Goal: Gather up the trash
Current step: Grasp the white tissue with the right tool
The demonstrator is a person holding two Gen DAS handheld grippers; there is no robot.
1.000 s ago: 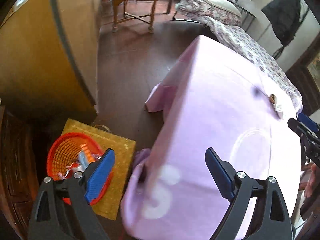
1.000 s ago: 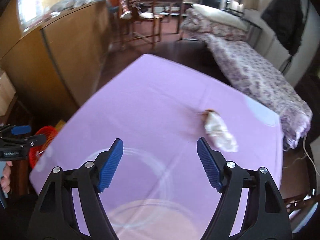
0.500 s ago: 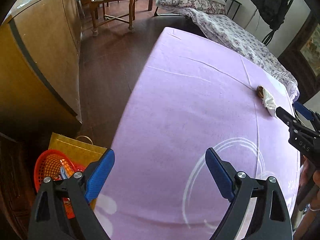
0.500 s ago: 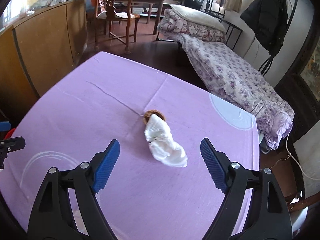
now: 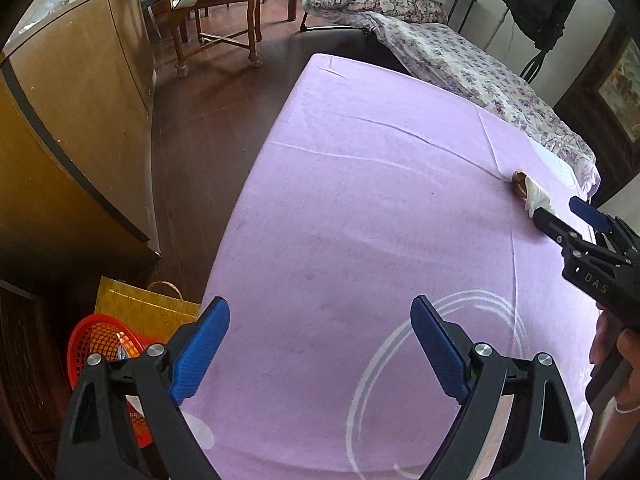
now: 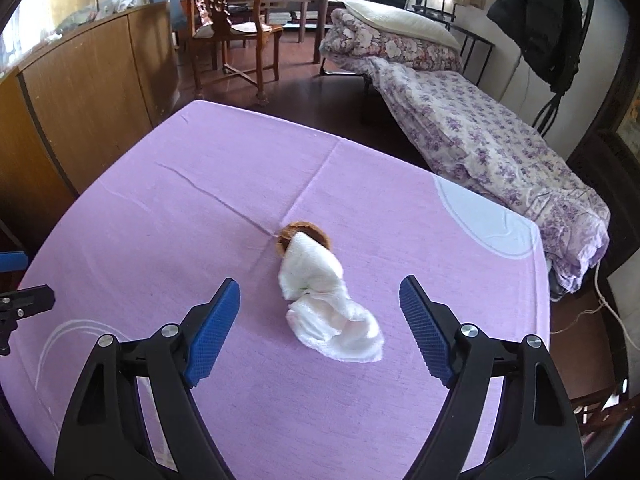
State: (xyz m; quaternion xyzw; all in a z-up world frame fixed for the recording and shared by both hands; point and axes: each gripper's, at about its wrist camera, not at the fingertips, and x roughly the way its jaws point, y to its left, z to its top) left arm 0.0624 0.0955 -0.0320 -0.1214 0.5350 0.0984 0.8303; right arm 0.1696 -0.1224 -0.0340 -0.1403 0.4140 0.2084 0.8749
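Note:
A crumpled white tissue [image 6: 326,298] lies on the purple tablecloth [image 6: 200,208], one end tucked into a small brown paper cup [image 6: 302,234] lying on its side. My right gripper [image 6: 320,328] is open and empty, its jaws on either side of the tissue, just short of it. The tissue also shows far right in the left wrist view [image 5: 536,196], with the right gripper [image 5: 572,216] next to it. My left gripper [image 5: 320,350] is open and empty above the table's near left part. A red mesh basket [image 5: 100,344] with trash stands on the floor at lower left.
A yellow bag [image 5: 144,308] lies under the basket. A wooden cabinet [image 5: 68,120] stands left of the table. A chair [image 6: 236,36] and a bed with a floral cover [image 6: 480,132] stand beyond the table. Dark wooden floor [image 5: 200,120] runs between the cabinet and the table.
My left gripper has swung from over the basket to above the table. My right gripper has moved forward to the tissue, which now lies between its jaws.

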